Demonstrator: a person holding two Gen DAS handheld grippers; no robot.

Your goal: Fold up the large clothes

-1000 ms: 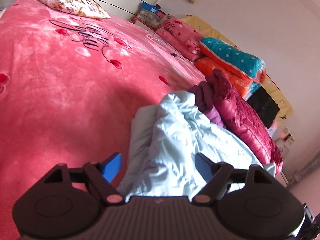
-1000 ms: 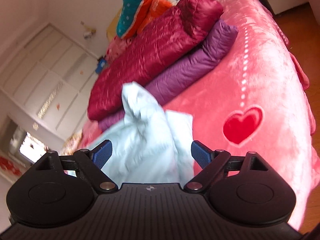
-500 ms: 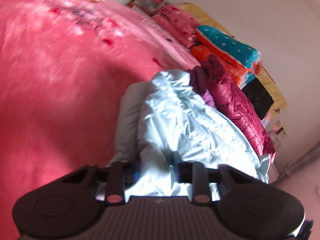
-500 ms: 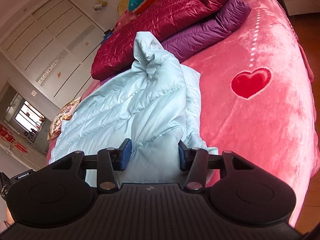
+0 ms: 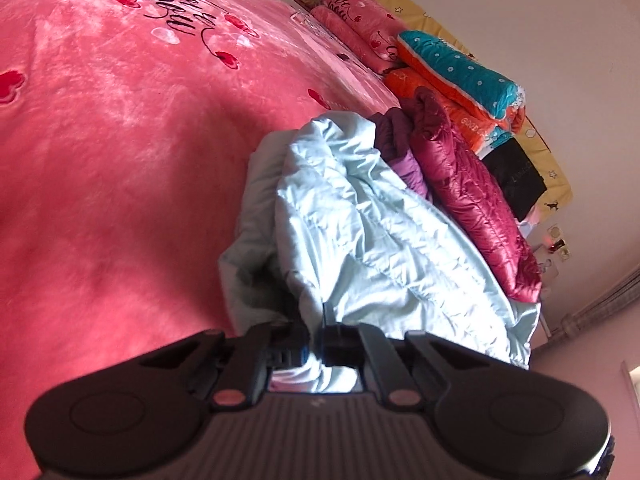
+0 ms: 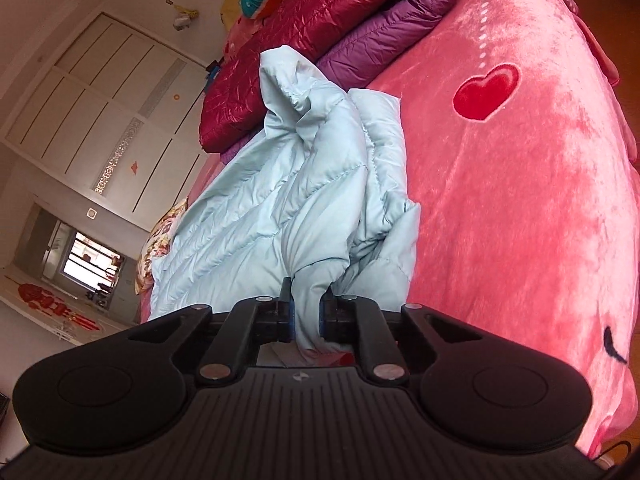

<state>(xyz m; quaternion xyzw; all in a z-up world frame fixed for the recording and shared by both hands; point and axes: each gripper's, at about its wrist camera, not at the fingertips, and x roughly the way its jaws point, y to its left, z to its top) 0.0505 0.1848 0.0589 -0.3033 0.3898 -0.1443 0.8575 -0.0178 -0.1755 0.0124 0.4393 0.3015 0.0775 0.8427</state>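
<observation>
A pale blue quilted jacket lies crumpled on the pink bed cover; it also shows in the right wrist view. My left gripper is shut on a pinch of the jacket's near edge. My right gripper is shut on a thick fold of the jacket's near edge, with fabric bunched between the jaws. One sleeve cuff stands up at the far end of the jacket.
A dark red quilted jacket and a purple one lie just beyond the blue jacket. Folded orange and teal quilts and pink pillows are stacked along the wall. White wardrobe doors stand at the far end.
Both grippers went from wide open to shut on the blue jacket's near edge. Both views drew back and the jacket's fabric is pulled up toward the jaws.
</observation>
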